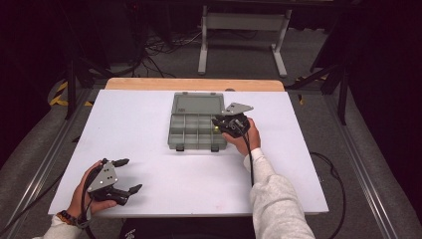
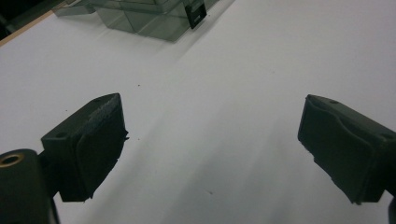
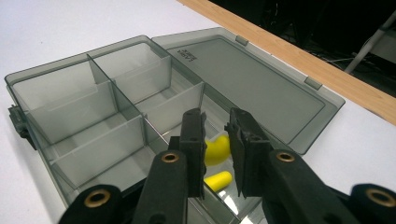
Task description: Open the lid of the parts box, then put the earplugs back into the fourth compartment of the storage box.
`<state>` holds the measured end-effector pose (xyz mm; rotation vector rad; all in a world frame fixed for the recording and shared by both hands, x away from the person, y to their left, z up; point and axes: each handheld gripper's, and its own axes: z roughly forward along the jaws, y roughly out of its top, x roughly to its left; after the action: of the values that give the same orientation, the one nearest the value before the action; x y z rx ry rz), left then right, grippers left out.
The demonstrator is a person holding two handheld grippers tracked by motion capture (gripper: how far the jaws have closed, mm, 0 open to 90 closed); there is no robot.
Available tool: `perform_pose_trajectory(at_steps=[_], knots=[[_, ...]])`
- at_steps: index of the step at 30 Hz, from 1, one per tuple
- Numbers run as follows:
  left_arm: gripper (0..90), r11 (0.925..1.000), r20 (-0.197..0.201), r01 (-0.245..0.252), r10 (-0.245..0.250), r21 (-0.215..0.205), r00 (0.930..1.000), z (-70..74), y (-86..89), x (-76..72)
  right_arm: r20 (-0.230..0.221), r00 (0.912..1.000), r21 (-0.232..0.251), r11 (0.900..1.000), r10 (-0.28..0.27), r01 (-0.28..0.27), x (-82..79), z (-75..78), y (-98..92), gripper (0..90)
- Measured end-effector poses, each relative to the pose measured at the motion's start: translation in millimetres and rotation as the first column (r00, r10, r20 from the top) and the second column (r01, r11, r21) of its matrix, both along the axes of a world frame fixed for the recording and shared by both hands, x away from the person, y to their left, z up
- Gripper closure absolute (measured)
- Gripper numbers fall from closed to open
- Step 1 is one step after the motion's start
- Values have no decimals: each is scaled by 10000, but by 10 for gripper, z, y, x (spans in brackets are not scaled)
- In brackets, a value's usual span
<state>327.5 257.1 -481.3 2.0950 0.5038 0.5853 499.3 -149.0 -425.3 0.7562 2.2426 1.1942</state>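
yellow earplugs (image 3: 215, 151) sit in a right-side compartment of the open grey organizer box (image 1: 185, 130) near the table's (image 1: 149, 124) far edge, right gripper (image 3: 217, 128) jaws nearly together just above them, pinching nothing, left gripper (image 1: 130, 175) spread wide by the near left corner.

White table (image 1: 149, 124) w/ organizer box (image 1: 196, 130)

The compartment box (image 3: 116, 107) is smoky, translucent plastic — glossy, smooth walls; the yellow pieces (image 3: 215, 151) look like matt foam; the table top (image 1: 149, 124) is matt white, edged in bare wood; jaw pads are rough black.
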Motion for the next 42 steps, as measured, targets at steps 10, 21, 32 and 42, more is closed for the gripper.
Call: perform_pose_trajectory(at_steps=[10, 21, 32, 42], knots=[[87, 9999, -25, -22, 21, -157, 10000, 2, 17, 44, 80, 10000, 37, 10000, -45, 45, 51, 14, -9, 769], [87, 9999, 16, 34, -34, -108, 10000, 4, 35, 20, 142, 9994, 77, 9995, -323, 322, 93, 8, -49, 770], [87, 9998, -15, 1, -1, -185, 10000, 1, 54, 20, -124, 9976, -118, 9976, -683, 682, 218, -70, -57, 765], [87, 9999, 69, -64, 65, -147, 10000, 15, 61, -16, -416, 9937, -143, 9945, -1044, 1039, 282, -155, -73, 721]])
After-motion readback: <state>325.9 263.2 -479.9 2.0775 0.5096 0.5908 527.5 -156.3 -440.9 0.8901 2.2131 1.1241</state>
